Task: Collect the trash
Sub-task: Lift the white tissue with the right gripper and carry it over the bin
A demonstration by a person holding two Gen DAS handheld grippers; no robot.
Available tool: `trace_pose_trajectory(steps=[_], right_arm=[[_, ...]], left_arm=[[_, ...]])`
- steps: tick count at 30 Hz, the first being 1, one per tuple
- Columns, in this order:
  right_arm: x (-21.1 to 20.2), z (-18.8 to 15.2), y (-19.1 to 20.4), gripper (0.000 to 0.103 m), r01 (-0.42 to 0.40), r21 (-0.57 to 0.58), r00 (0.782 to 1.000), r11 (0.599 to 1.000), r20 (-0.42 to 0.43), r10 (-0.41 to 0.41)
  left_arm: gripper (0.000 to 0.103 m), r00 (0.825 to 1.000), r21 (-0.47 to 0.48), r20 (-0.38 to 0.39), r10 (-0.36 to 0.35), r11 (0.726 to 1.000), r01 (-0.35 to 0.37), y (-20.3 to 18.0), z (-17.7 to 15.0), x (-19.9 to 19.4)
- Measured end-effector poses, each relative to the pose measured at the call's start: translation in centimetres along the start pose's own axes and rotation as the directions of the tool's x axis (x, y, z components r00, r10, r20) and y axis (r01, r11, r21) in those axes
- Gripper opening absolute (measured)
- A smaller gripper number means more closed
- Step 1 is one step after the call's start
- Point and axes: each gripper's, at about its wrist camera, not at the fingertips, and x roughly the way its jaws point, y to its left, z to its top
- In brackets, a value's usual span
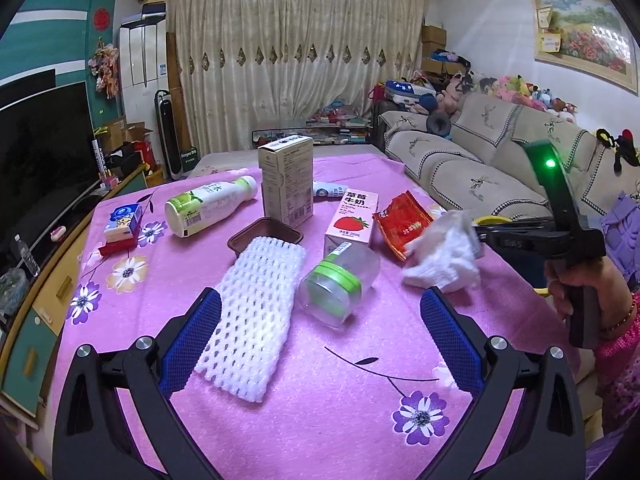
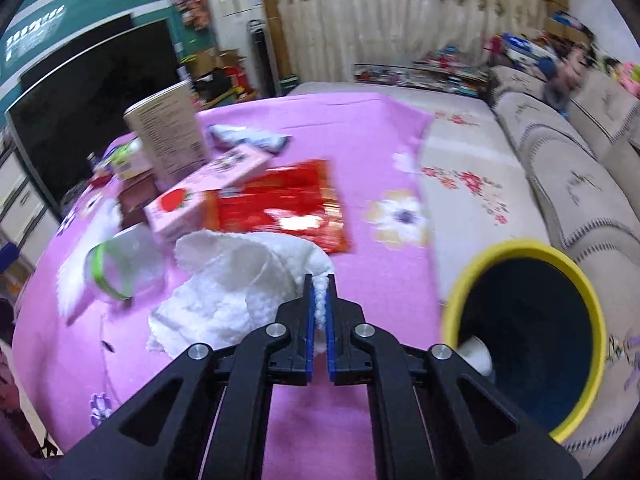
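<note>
Both wrist views look steeply down, close, sharing the pink tablecloth (image 1: pixel 328 376).

Your right view smears the red wrapper (image 2: pixel 280 204) and jar (image 2: pixel 120 264). The box (image 1: pixel 286 182) hides most of a pouch (image 1: pixel 330 190). The bin (image 1: pixel 494 220) barely shows behind the tissue (image 1: pixel 444 256).

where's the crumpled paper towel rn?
Pinched in the right gripper: the paper towel hangs over the pink tablecloth, just in front of the red wrapper, with the yellow-rimmed bin to its right.
</note>
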Motion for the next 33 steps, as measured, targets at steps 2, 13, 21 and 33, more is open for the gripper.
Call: trace_pose_trajectory(steps=[2, 13, 21, 33], right_arm=[[0.1, 0.9, 1.0, 0.005, -0.021, -0.022, 1.000, 1.000, 0.008, 0.022], [-5.7, 4.3, 5.6, 0.005, -0.164, -0.117, 0.977, 0.980, 0.115, 0.177], [-9.2, 6.6, 9.1, 0.005, -0.290, -0.183, 0.935, 0.939, 0.154, 0.319], [-19.4, 8.3, 5.4, 0.005, -0.201, -0.149, 0.887, 0.968, 0.391, 0.245]], left_arm=[[0.098, 1.000, 0.002, 0.000, 0.000, 1.000, 0.000, 0.0, 0.0, -0.1], [0.098, 1.000, -0.018, 0.004, 0.005, 1.000, -0.004, 0.8, -0.3, -0.3], [0.098, 1.000, -0.009, 0.013, 0.006, 1.000, -0.006, 0.6, -0.3, -0.8], [0.098, 0.999, 0.011, 0.001, -0.040, 0.999, 0.040, -1.1, 0.2, -0.6]])
